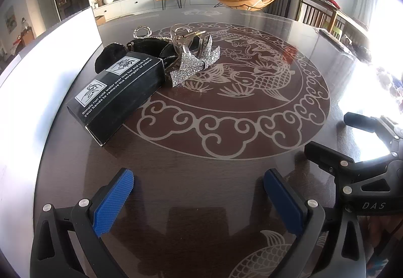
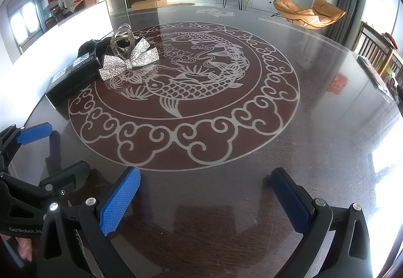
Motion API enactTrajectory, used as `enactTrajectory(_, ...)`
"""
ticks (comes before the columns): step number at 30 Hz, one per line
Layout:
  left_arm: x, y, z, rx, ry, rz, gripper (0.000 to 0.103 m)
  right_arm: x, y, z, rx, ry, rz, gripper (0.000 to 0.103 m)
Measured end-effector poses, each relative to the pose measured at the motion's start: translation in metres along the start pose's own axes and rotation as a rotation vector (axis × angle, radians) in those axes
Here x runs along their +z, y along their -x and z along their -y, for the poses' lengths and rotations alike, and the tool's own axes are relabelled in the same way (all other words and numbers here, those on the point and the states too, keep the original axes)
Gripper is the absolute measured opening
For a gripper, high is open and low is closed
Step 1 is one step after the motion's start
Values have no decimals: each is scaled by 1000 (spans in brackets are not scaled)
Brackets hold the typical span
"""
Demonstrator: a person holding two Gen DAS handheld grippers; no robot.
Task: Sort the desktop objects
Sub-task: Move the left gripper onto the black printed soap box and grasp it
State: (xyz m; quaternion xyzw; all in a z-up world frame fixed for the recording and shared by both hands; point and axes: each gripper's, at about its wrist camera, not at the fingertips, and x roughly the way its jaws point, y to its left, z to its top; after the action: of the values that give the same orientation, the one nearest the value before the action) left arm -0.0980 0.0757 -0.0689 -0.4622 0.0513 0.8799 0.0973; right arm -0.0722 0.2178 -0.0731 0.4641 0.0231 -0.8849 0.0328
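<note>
While both your grippers — left gripper (image 1: 199,192), right gripper (image 2: 205,190) — hang spread wide, empty, sorting looks unstarted: black box (image 1: 118,91), glitter bow (image 1: 194,64), clear clip (image 1: 182,37) heaped upper left on table (image 1: 226,177).

Daylight from the right: blown-out white at right edge of both frames, detail lost there. Glossy table (image 2: 314,127) mirrors the room and a red hanging, with streaky glare lower right. White board (image 1: 45,76) overexposed at left. Soft shadows under blue pads (image 2: 118,200). Heavy fisheye bend, black vignette in corners. Centre sharp, edges slightly soft.
</note>
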Motion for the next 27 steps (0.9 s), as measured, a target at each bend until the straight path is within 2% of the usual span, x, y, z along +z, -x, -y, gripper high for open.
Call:
enactTrajectory(10,-1,1,-3,19,18,2,103,0,-1,0,0,1,0,103)
enactTrajectory(13,-2,11,-8,69,46,56,103,0,-1,0,1,1,0,103)
enactTrajectory(16,0,25,-10,168,18,122,103,1,-1,0,1,1,0,103)
enactTrajectory(19,14,30,-20,145,15,157,103,1,-1,0,1,1,0,103)
enactTrajectory(27,80,-3,-38,153,-165,43,103,1,-2,1,1,2,0,103)
